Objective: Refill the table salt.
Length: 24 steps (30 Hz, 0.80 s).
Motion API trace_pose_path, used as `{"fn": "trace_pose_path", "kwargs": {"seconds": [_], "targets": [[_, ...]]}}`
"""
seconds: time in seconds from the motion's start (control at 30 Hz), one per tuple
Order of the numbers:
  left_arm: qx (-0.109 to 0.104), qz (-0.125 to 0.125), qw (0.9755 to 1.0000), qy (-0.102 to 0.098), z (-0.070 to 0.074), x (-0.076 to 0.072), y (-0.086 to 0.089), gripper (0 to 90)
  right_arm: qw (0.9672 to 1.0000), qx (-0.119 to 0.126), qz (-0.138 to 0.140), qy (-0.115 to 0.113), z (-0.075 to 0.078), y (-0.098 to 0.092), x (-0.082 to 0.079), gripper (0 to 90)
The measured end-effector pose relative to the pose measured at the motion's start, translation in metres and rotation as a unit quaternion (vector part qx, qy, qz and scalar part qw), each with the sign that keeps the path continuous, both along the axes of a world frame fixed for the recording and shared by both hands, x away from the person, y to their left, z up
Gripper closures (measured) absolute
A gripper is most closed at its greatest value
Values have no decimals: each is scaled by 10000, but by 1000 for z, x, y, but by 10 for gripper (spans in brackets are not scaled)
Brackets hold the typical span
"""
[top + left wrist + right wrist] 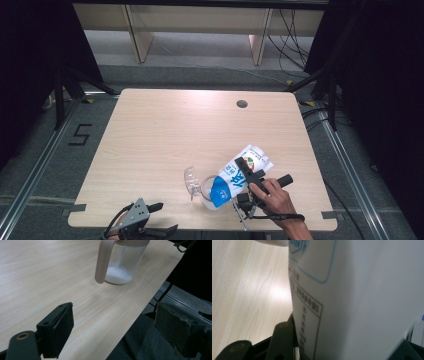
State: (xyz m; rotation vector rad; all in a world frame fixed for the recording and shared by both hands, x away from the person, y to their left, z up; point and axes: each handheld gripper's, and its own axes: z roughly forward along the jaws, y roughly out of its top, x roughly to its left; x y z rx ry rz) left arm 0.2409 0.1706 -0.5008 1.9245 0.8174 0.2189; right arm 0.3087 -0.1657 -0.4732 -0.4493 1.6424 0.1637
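1. Tilting the bag [239, 175] in my right hand-held gripper [248, 176], jaws clamped on its middle.
2. Its long axis slants down-left, mouth over the clear jug [202, 186] near the desk [165, 135] front edge.
3. My left hand-held gripper [159, 219] rests open, empty, left of the jug.

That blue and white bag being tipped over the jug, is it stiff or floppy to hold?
Probably floppy: the bag looks like a soft pouch, bent over the jug. The right gripper clamps its middle, so it likely sags and shifts as powder leaves.
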Motion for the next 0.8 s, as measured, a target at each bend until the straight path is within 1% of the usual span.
{"fn": "trace_pose_path", "kwargs": {"seconds": [0.03, 0.1, 0.13, 0.2, 0.23, 0.27, 0.3, 0.33, 0.43, 0.47, 0.5, 0.53, 0.57, 0.6, 0.63, 0.67, 0.7, 0.8], "targets": [[80, -28, 10000, -21, 0, 1, 1, 151, 10000, -4, 15, -18, 0, 0, 0, 554], [79, -27, 10000, -23, 0, 1, 1, 151, 10000, 35, 63, -46, 0, 0, 1, 554], [-71, 12, 10000, 15, 0, 0, -1, 151, 9999, -55, 97, -110, 1, 1, 0, 554], [-70, 16, 10000, 10, 0, 0, -1, 151, 9996, -136, 181, -178, 3, 1, 1, 554], [76, -33, 10000, -24, 0, 1, 1, 151, 9999, -55, 91, -104, 1, 1, 0, 554], [81, -26, 10000, -22, 0, 1, 1, 151, 9996, -124, 171, -168, 3, 1, 1, 555], [78, -27, 10000, -22, 0, 1, 1, 151, 10000, 3, 72, -57, 0, 0, 1, 555], [78, -27, 10000, -22, 0, 1, 1, 151, 10000, 42, 39, -46, -1, 0, 0, 555], [80, -27, 10000, -22, 0, 1, 1, 151, 10000, -2, 52, -59, 0, 0, 0, 555], [79, -28, 10000, -20, 0, 1, 1, 151, 9999, -85, 102, -107, 1, 1, 1, 555], [50, -19, 10000, -14, 0, 0, 1, 151, 9999, -85, 102, -107, 1, 1, 1, 555], [76, -28, 10000, -18, 0, 0, 1, 151, 10000, 9, 51, -59, -1, 0, 0, 555], [80, -26, 10000, -18, 0, 1, 1, 151, 10000, 2, 56, -59, 0, 0, 0, 556], [80, -26, 10000, -18, 0, 1, 1, 151, 9998, -83, 90, -124, 1, 0, 1, 556], [82, -24, 10000, -17, 0, 1, 1, 151, 9998, -83, 90, -124, 1, 0, 1, 556], [81, -22, 10000, -15, 0, 1, 1, 151, 10000, -17, 22, -53, 0, 0, 0, 556], [80, -20, 10000, -14, 0, 1, 1, 151, 10000, -69, 13, -56, 1, 0, 0, 556], [78, -26, 10000, -14, 0, 1, 1, 151, 10000, -62, 11, -56, 1, 0, 0, 557]]}}
